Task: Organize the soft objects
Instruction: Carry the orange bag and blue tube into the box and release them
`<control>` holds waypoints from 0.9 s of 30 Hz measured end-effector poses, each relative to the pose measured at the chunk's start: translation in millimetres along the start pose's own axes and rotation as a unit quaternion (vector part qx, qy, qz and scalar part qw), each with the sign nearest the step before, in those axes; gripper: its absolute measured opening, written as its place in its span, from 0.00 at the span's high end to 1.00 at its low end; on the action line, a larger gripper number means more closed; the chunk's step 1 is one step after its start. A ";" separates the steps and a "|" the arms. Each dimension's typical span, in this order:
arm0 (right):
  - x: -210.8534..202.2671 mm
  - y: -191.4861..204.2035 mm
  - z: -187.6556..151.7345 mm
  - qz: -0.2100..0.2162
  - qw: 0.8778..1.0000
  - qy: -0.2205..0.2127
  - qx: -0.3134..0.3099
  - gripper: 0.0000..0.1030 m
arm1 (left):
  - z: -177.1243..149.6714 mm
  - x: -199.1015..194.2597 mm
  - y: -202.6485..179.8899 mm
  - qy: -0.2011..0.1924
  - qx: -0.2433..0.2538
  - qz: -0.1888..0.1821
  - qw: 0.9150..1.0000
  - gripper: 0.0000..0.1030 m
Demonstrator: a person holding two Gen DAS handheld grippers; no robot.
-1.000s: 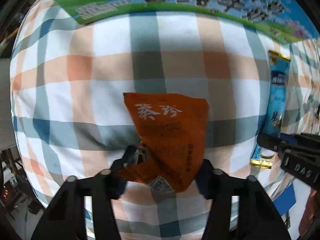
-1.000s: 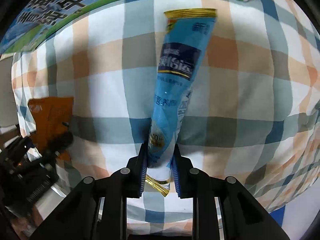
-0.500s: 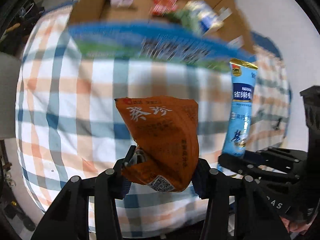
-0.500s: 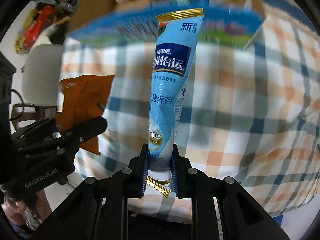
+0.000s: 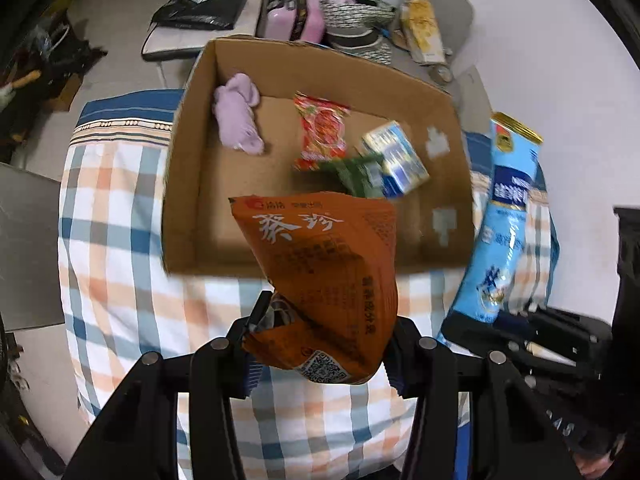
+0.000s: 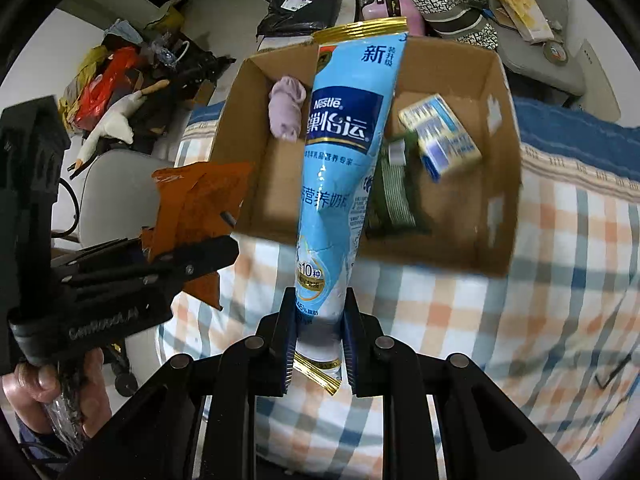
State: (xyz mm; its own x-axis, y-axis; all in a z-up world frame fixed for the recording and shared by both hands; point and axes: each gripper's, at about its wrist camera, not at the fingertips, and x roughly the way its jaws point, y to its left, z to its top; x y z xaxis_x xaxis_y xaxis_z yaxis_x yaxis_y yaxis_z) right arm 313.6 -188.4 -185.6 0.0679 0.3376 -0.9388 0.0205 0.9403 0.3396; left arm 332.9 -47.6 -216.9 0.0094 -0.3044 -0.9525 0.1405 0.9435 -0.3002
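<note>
Two packets are held up, one by each gripper. The left gripper is pinched on the lower end of one orange snack packet, which stands up from between its fingers; white Chinese characters are printed across the packet's top and a QR code sits at its bottom edge. The right gripper is clamped on the lower end of one long light-blue milk powder sachet, which rises straight ahead of it. On the sachet "Nestlé" can be read on a dark blue panel, with Chinese characters below it, "10" in a gold ring near the fingers, and gold seals at both ends.

Ahead of both grippers, one open cardboard box rests on a plaid cloth of blue, orange and white checks. Four things are counted inside the box: one lilac soft toy at the far left, one red snack packet in the middle, one dark green packet beside it, and one blue-and-white carton to the right, touching the green packet. Their lettering is too blurred to read.

In the right wrist view the left gripper's body, marked "GenRobot.AI", is seen to the left, gripped by one hand.
</note>
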 end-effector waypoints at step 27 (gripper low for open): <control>108.6 -27.6 90.7 -0.042 0.994 0.097 -0.011 0.47 | 70.3 89.4 55.4 0.097 -0.055 0.060 0.992 0.51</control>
State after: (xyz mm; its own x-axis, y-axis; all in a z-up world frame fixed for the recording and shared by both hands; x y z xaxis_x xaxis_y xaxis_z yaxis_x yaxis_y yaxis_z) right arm 410.8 -181.5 -291.8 -0.1275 0.2567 -0.9580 -0.0037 0.9658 0.2593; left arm 411.0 -31.8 -315.1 -0.1725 -0.1683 -0.9705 0.0414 0.9832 -0.1778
